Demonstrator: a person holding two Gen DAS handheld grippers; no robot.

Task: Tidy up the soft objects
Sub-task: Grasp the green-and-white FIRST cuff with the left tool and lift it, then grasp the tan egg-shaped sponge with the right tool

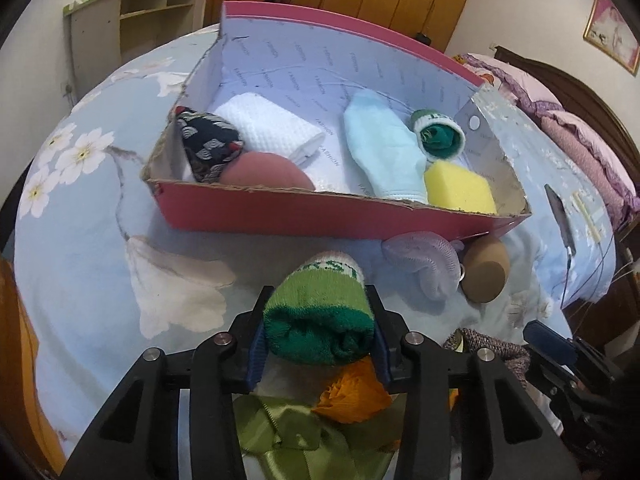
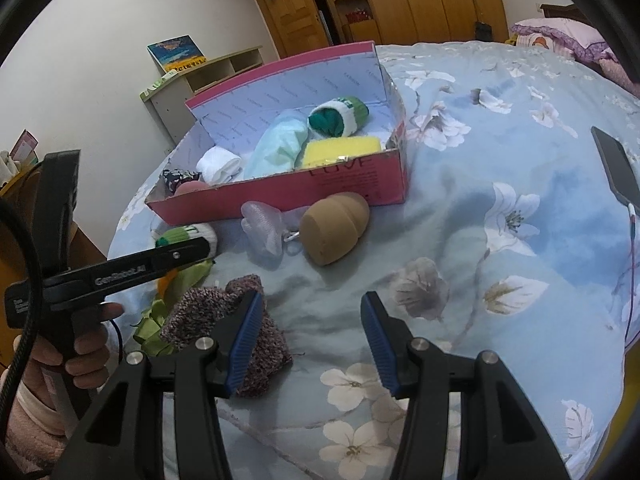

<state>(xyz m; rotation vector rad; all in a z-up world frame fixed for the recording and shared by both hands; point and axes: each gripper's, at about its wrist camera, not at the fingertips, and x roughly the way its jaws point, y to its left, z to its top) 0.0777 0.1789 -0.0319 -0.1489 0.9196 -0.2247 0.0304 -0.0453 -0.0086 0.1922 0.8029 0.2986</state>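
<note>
The rolled green sock (image 1: 320, 312) is clamped between the jaws of the left gripper (image 1: 318, 332), held above the bed (image 1: 80, 260) at about 6 o'clock of the pink box (image 1: 280, 212) in the left wrist view. The step in hand is judged to be the carrying of this sock into the box. It would best be lifted clear of the near wall before being moved toward 12 o'clock, since a low path could catch the frayed cardboard rim. A free patch of the box floor is seen between the white cloth (image 1: 272, 128) and the pale blue sock (image 1: 380, 148); release there would avoid piling onto the matching green sock (image 1: 438, 134) at the box's 2 o'clock corner or the yellow sponge (image 1: 460, 192) below it. The jaws should be opened only once the roll is low inside, as it could tumble or unroll.

The held sock is a tight roll, dark green at the near end, light green in the middle, with a white lettered cuff at the far end. Its knit looks soft and is slightly squeezed by the pads.

The right gripper (image 2: 312, 336) is held with its jaws apart and empty, a speckled knit piece (image 2: 224, 312) lying under its left finger.
</note>
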